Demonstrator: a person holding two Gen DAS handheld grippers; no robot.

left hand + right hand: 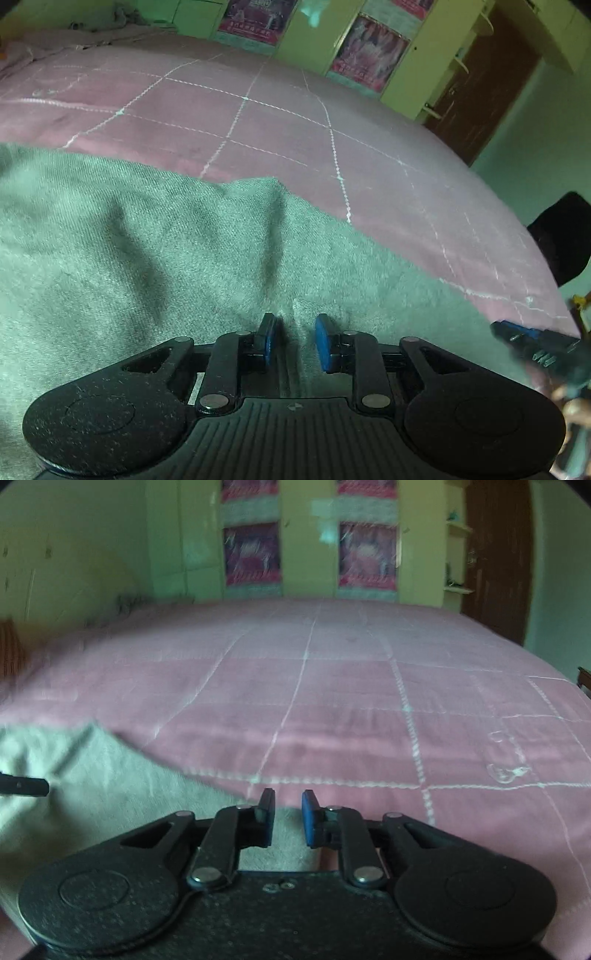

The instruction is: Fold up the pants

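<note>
Grey-green pants [147, 251] of a coarse, twill-like weave are seen spread over the near part of a pink bedspread [280, 122] stitched with white grid lines. Soft creases and a raised fold run across the cloth, and its far edge is laid in an uneven line against the pink.

The left gripper [294, 341] is held low over the pants, pointed toward the far side of the bed; its blue-padded fingers [322, 341] are spread apart, with a small ridge of fabric seen between them, not clamped.

The right gripper [288, 818] is held at the right edge of the pants [92, 775], where cloth meets bedspread [332, 701]. Its fingers [309, 818] are likewise parted, and nothing is pinched.
</note>
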